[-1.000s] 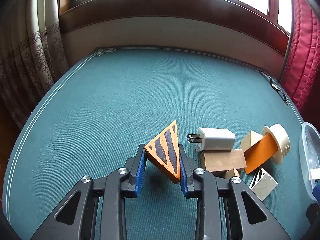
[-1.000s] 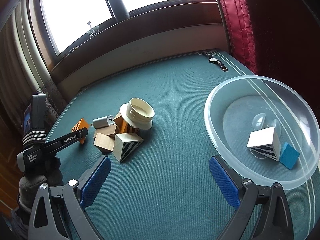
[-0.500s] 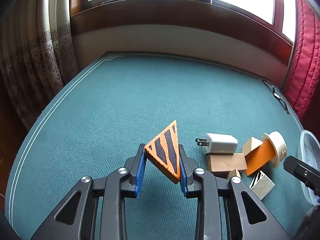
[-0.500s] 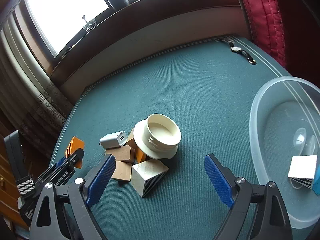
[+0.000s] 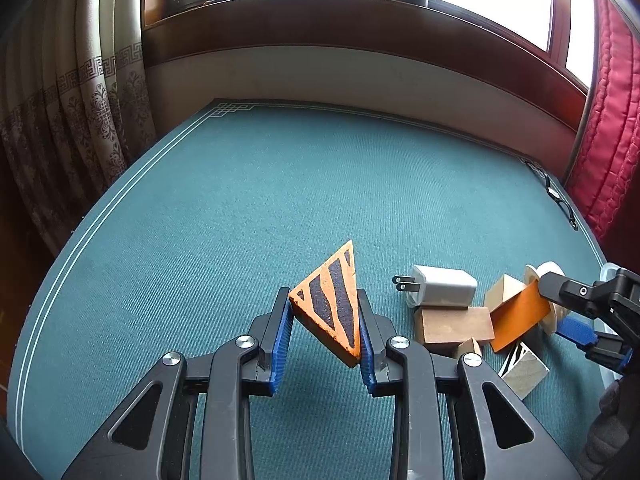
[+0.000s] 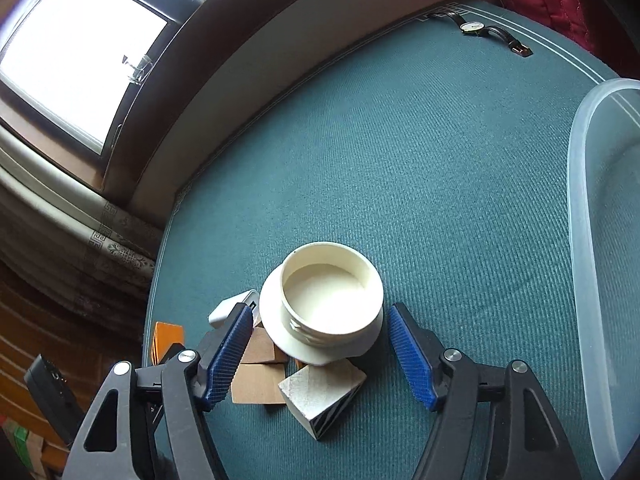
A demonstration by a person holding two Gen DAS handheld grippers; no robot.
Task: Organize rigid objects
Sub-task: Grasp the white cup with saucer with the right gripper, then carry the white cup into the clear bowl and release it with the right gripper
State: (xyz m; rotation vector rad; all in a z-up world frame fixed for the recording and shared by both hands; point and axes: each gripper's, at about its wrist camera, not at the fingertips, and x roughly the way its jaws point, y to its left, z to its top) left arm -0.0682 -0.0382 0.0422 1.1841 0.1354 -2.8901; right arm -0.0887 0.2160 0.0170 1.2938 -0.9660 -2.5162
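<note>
My left gripper [image 5: 325, 328] is shut on an orange triangular block with black stripes [image 5: 330, 305], held above the green table. To its right lies a pile: a white plug charger [image 5: 442, 286], a brown wooden block [image 5: 454, 325], an orange block [image 5: 520, 318] and a striped wooden block [image 5: 522, 366]. My right gripper [image 6: 320, 344] reaches into that pile, its jaws closing on either side of a cream round flanged cap [image 6: 330, 306]. The blue pads [image 6: 410, 354] stand apart from the cap's sides. Under the cap rests the striped wooden block [image 6: 324, 394].
A clear plastic bowl [image 6: 580, 208] stands at the right edge of the table. A wristwatch [image 6: 480, 32] lies at the far corner. The green felt table [image 5: 240, 208] ends at a wall under a window, with curtains at both sides.
My right gripper has swung left from the bowl to the pile and narrowed its jaws around the cream cap. The left gripper has kept still with the orange block.
</note>
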